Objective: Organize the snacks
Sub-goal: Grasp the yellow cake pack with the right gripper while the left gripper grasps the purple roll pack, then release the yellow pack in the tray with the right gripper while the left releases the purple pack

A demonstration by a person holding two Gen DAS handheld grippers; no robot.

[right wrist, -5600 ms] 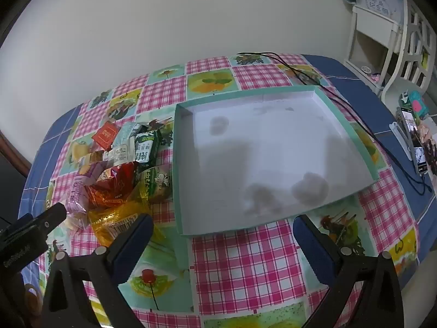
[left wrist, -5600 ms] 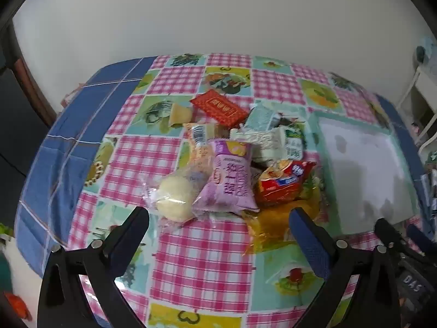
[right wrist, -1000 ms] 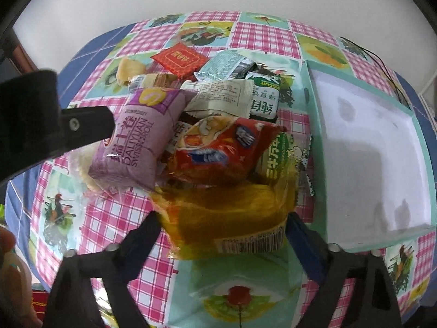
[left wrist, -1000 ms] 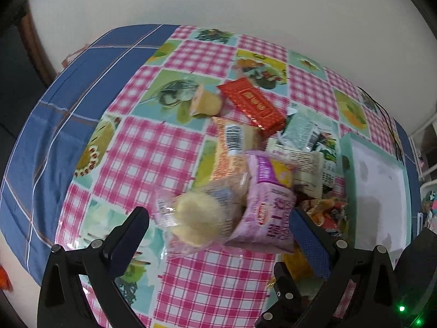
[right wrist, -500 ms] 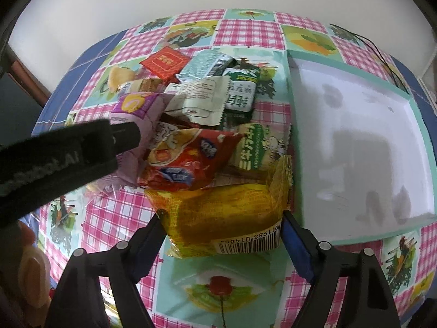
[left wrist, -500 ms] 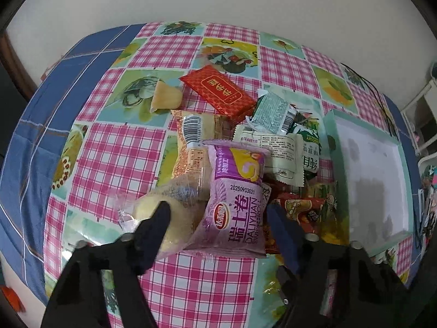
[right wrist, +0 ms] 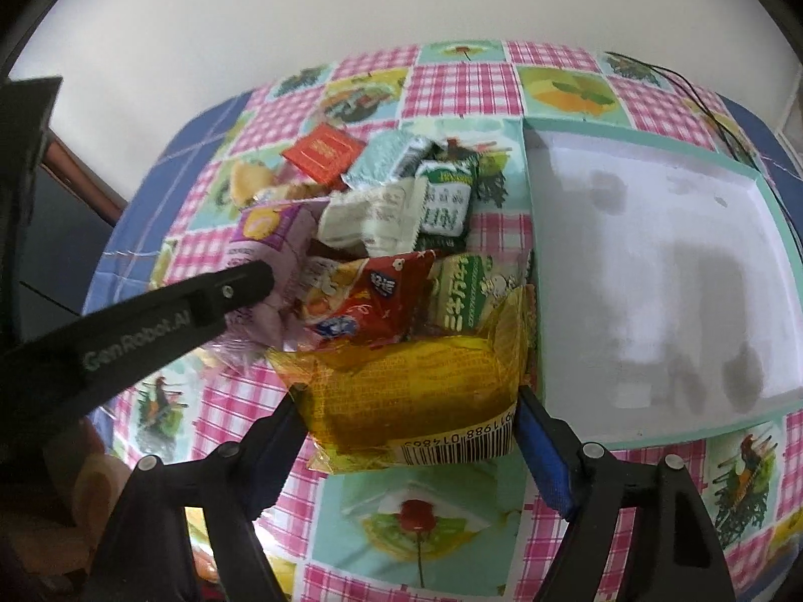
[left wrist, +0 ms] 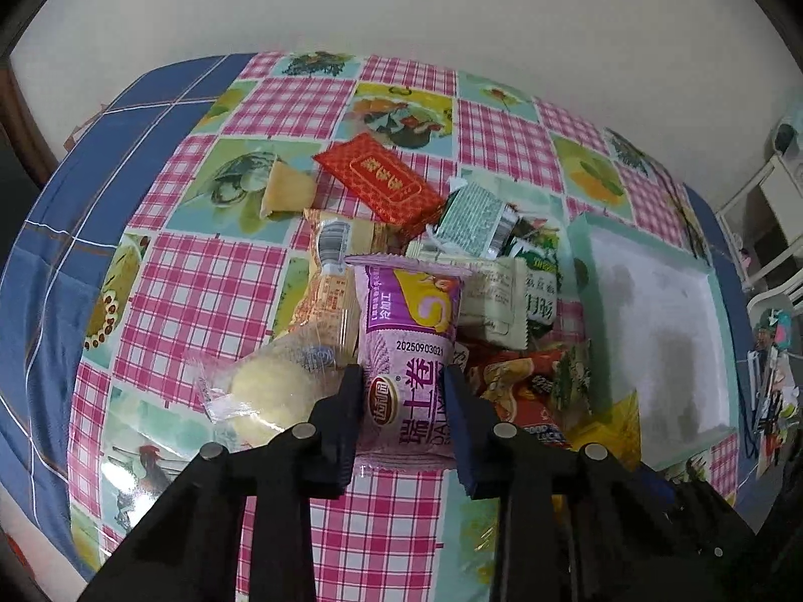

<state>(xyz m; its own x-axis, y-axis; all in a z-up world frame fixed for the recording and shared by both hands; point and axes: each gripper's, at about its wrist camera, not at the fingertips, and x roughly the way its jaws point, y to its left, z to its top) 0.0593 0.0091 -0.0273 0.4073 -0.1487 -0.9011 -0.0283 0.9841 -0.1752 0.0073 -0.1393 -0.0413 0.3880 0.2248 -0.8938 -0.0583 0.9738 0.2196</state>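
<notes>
A heap of snack packs lies on the checked tablecloth. Left of the heap's middle, my left gripper (left wrist: pixel 401 373) is shut on the lower part of a purple snack pack (left wrist: pixel 409 321). Its finger (right wrist: pixel 241 286) shows black in the right wrist view. The jaws of my right gripper (right wrist: pixel 409 399) are closing, with both pads against the sides of a yellow snack pack (right wrist: pixel 411 376), which curls up between them. A red pack (right wrist: pixel 366 296) rests just behind the yellow one. A white tray with a teal rim (right wrist: pixel 652 261) lies to the right, nothing in it.
A round bun in clear wrap (left wrist: pixel 266 391) lies left of the purple pack. A flat red packet (left wrist: pixel 381 178), green and white packs (right wrist: pixel 446 200) and a small yellow wedge (left wrist: pixel 286 190) sit farther back. A black cable (right wrist: pixel 702 95) runs behind the tray. White shelving (left wrist: pixel 768 200) stands far right.
My left jaws came together from wide open onto the purple pack. The right jaws narrowed around the yellow pack, which now bends upward, and that gripper rose a little.
</notes>
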